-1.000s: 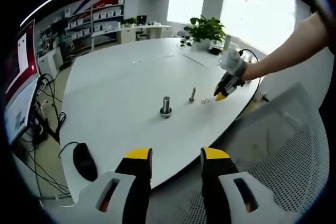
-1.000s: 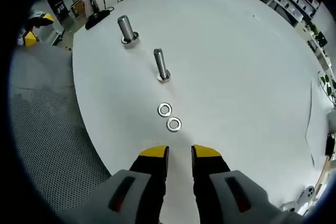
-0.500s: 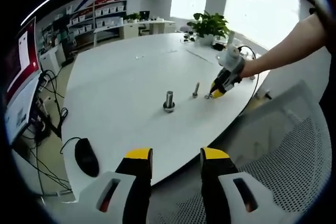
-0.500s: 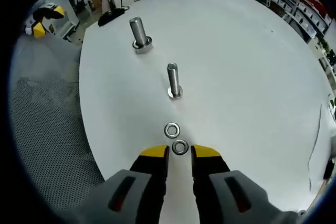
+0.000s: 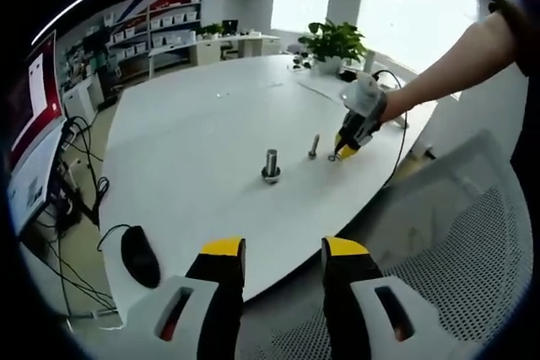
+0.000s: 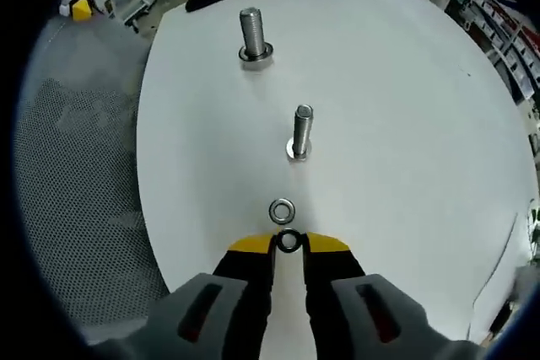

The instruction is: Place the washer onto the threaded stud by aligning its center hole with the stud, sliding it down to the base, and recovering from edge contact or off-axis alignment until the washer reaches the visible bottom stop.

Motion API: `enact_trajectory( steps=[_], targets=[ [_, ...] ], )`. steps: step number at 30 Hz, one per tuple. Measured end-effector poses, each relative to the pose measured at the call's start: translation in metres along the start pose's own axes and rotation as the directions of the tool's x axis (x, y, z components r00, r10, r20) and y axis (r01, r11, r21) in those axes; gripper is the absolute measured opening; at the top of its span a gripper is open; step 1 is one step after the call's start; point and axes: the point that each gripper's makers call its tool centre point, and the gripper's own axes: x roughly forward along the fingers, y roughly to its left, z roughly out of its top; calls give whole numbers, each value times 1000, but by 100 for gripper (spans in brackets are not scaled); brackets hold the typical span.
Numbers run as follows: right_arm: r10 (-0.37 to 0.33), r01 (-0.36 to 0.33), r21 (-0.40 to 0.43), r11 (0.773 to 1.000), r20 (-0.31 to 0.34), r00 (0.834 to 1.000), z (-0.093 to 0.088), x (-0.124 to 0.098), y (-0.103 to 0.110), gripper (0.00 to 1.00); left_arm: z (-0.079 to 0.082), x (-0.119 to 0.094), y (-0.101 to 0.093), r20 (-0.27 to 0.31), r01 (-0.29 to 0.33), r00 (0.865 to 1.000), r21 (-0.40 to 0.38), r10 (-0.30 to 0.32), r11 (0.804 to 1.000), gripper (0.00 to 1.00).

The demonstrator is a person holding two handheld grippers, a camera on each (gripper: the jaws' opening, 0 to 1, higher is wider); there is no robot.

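On the white table (image 6: pixel 405 124), one washer (image 6: pixel 288 240) lies flat between the yellow tips of my right gripper (image 6: pixel 288 246), whose jaws have drawn in against its two sides. A second washer (image 6: pixel 282 210) lies just ahead of it. Beyond stands a thin threaded stud (image 6: pixel 299 132), and farther off a thicker stud (image 6: pixel 253 35). In the left gripper view, both studs, thick (image 5: pixel 270 166) and thin (image 5: pixel 314 146), stand near the right gripper (image 5: pixel 348 147), tipped down at the table. My left gripper (image 5: pixel 284 250) is open with nothing in it, held back off the table's near edge.
A grey mesh chair (image 5: pixel 439 292) sits below and right of the left gripper. A black mouse (image 5: pixel 139 256) with its cable lies at the table's left edge. A potted plant (image 5: pixel 333 40) stands at the far side. A person's arm (image 5: pixel 447 73) reaches in from the right.
The right gripper moved forward and down until the nearer washer sat between its tips, and its jaws narrowed onto it. The left gripper stayed put, its view shifting slightly.
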Motion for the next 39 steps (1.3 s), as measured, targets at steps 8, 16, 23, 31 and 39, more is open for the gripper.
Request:
enact_trajectory(
  steps=[8, 16, 23, 31, 39],
  targets=[
    [-4, -10, -98, 995, -140, 990, -1, 1, 0, 15, 2, 0, -1, 9, 3, 1000, 3, -3, 1000, 34],
    [-34, 5, -140, 990, -200, 979, -1, 1, 3, 15, 1, 0, 1, 9, -5, 1000, 5, 5, 1000, 33],
    [-25, 10, -99, 995, -157, 987, -1, 0, 4, 14, 2, -1, 1, 14, -12, 1000, 3, 12, 1000, 33],
    [-19, 11, -73, 997, -111, 994, -2, -3, 6, 13, 2, -1, 1, 14, -13, 1000, 8, 13, 1000, 33],
    [-14, 11, -57, 998, -61, 998, 11, -15, 3, 13, 2, -1, 1, 16, -10, 1000, 10, 10, 1000, 33]
  ],
)
